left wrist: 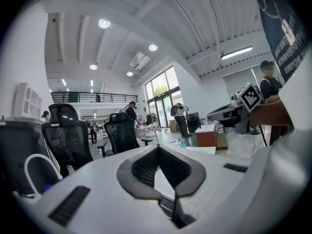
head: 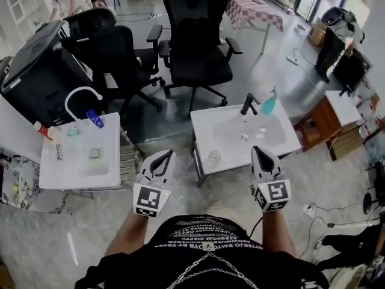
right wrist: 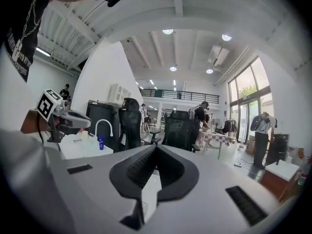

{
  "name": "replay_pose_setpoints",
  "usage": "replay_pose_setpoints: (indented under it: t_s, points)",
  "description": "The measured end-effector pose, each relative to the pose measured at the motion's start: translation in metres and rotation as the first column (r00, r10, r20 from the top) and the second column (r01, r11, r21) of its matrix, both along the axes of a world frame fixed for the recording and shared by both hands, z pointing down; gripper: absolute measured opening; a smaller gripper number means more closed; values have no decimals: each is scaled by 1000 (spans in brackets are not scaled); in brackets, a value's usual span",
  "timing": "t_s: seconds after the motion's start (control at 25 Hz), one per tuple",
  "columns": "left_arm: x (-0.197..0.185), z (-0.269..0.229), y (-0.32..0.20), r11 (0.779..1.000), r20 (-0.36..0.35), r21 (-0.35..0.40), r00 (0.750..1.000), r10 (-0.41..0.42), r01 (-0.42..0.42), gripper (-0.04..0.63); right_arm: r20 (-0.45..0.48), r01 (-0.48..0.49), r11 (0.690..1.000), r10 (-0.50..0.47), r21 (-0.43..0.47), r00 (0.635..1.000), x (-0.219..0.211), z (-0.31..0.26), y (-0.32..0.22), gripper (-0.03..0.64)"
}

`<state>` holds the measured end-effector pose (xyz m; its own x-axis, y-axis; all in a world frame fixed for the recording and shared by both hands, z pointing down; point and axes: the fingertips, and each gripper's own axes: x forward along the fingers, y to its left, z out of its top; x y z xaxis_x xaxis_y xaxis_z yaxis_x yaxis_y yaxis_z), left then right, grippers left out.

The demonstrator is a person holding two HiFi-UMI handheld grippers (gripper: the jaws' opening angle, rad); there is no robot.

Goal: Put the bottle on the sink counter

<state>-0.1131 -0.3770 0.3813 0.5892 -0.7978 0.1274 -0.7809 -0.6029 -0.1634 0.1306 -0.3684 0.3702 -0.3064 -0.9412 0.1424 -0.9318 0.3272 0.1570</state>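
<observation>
A small blue bottle [head: 94,118] lies tilted at the back of the left white sink counter [head: 57,176], beside its arched white faucet [head: 78,95]. A teal bottle [head: 269,103] stands at the back of the right white sink [head: 283,138], next to a black faucet [head: 248,104]. My left gripper [head: 168,154] hangs shut in the gap between the two sinks and holds nothing. My right gripper [head: 258,150] is shut and empty over the right sink's front edge. The right gripper view shows the blue bottle [right wrist: 101,143] far off to the left of the shut jaws.
A clear glass [head: 214,156] stands on the right sink's front left corner. Black office chairs [head: 195,47] and a black cabinet [head: 36,71] stand behind the sinks. A wooden side table [head: 325,119] is to the right. People stand far back in the room.
</observation>
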Motion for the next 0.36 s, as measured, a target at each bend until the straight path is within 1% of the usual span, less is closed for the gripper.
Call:
replay_pose_setpoints:
  t_s: [0.2, 0.36]
  points:
    - [-5, -4, -1, 1000, -3, 14, 1000, -22, 22, 5, -11, 30, 1000, -30, -8, 999, -12, -6, -6, -5]
    - [0, -14, -10, 998, 0, 54, 999, -33, 33, 6, -20, 63, 998, -63, 12, 998, -17, -18, -21, -5]
